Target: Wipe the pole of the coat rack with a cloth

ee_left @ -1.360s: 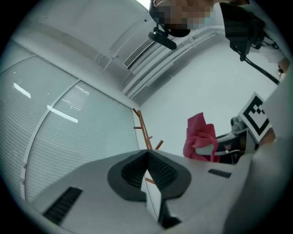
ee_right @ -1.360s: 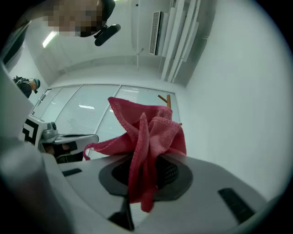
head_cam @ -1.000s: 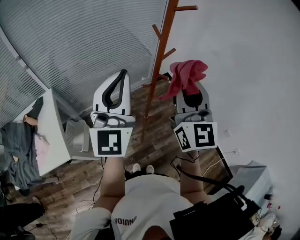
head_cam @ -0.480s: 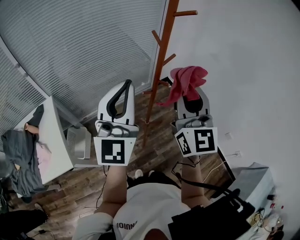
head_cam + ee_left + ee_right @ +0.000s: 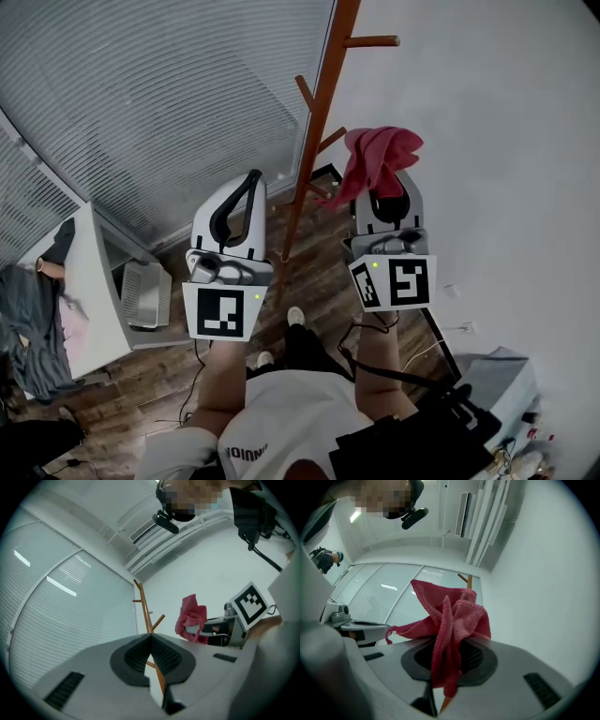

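A wooden coat rack pole [image 5: 314,131] with short pegs stands in the corner between the blinds and the white wall; it also shows in the left gripper view as a thin orange pole [image 5: 143,606]. My right gripper [image 5: 380,178] is shut on a red cloth [image 5: 375,157], which bunches up over its jaws [image 5: 450,620] just right of the pole, apart from it. My left gripper [image 5: 251,178] is shut with nothing in it, just left of the pole.
Window blinds [image 5: 169,94] fill the left side and a white wall [image 5: 506,141] the right. A white desk [image 5: 89,281] with clothes stands at the left. Cables lie on the wood floor [image 5: 319,281]. A dark bag [image 5: 422,445] hangs at the person's side.
The view has shifted slightly; both grippers sit a little closer to the pole, the red cloth still held beside it.
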`<state>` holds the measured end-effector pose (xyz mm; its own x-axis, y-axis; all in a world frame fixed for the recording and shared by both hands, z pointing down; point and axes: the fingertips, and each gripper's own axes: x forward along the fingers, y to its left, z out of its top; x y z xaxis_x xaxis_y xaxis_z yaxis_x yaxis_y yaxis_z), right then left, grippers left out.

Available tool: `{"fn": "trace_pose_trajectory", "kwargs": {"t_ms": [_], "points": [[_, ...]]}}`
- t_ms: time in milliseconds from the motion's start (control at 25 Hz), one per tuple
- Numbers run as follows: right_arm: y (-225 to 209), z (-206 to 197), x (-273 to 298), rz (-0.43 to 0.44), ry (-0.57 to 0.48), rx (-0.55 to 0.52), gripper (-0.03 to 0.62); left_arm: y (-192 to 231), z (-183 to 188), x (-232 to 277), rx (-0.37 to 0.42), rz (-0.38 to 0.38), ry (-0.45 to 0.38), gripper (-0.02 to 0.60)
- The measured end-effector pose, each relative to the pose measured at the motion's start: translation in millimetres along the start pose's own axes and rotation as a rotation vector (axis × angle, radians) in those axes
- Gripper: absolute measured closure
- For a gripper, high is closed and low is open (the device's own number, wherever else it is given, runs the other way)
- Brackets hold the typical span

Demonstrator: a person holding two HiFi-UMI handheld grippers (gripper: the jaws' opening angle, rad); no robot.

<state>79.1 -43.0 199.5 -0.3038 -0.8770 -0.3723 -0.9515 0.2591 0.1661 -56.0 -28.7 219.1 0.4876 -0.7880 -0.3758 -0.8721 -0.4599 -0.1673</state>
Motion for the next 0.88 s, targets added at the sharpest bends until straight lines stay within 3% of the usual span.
{"fn": "trace_pose_trajectory", "kwargs": {"t_ms": [400,640,880], "points": [[-42.5,-4.4,85.0,0.139,-0.085,-0.005,0.51,13.3,-13.7,71.5,0.074,0.109,0.001,0.583],[-44.0,-3.5,100.9,0.19,-0.119,-0.062,0.51,14.4,-18.3,78.5,0.148,0.145,0.018,0.582],[-47.0,-7.2,111.0,0.18,-0.129,-0.075,0.51,26.8,-16.7,80.2,0.095,0.151,-0.01,0.583]]}}
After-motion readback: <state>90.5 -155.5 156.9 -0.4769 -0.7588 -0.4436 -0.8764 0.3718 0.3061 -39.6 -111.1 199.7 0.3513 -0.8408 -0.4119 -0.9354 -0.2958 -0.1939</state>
